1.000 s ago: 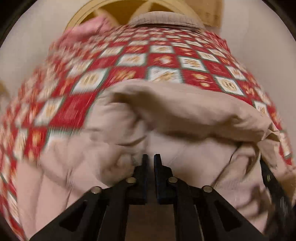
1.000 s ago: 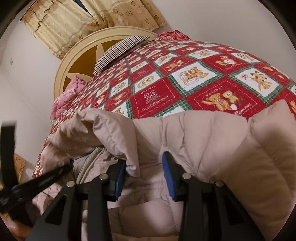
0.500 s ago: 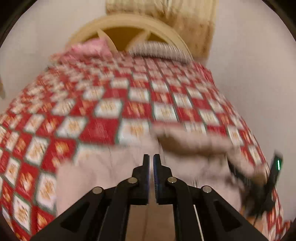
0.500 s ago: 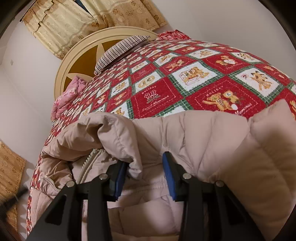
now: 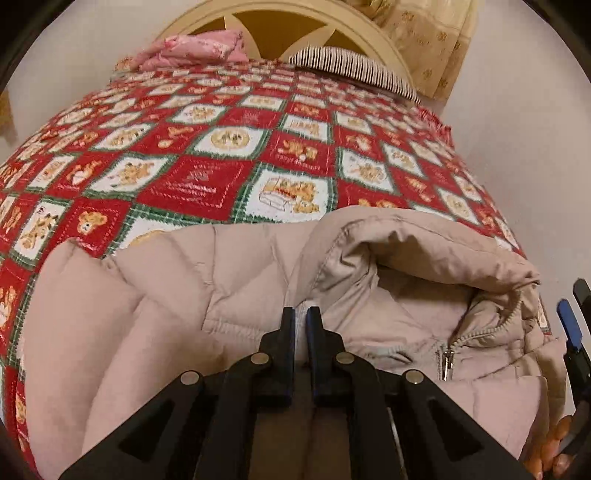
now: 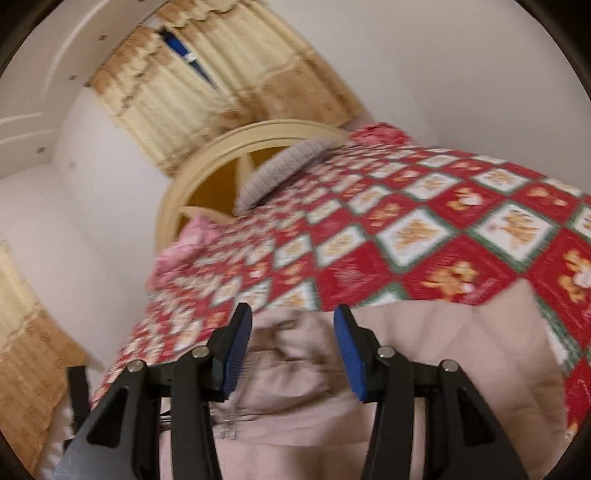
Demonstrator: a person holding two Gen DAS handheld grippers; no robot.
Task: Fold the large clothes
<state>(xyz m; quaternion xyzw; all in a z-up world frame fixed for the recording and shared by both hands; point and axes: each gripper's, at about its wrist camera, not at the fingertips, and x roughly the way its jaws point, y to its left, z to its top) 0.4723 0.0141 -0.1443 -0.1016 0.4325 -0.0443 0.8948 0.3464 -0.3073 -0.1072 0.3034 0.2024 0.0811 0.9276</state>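
A beige puffer jacket [image 5: 258, 280] lies on the near end of the bed, its collar folded over and its zipper showing. In the left wrist view my left gripper [image 5: 301, 314] hovers over the jacket's middle with its jaws shut and no fabric clearly pinched. One blue pad [image 5: 569, 326] of my right gripper shows at the right edge, next to the collar. In the right wrist view the right gripper [image 6: 292, 310] is opening above the jacket [image 6: 424, 350]. The rumpled collar lies below the gap, and neither pad presses on it.
A red, green and white patchwork quilt [image 5: 207, 184] covers the bed. A striped pillow [image 5: 351, 70] and a pink cloth [image 5: 195, 50] lie by the round cream headboard [image 5: 280, 22]. Curtains [image 6: 207, 92] hang behind it. White walls flank the bed.
My right gripper let go of the jacket's fold, spread its jaws wider and rose, tilting up. My left gripper stayed shut and swung across above the jacket.
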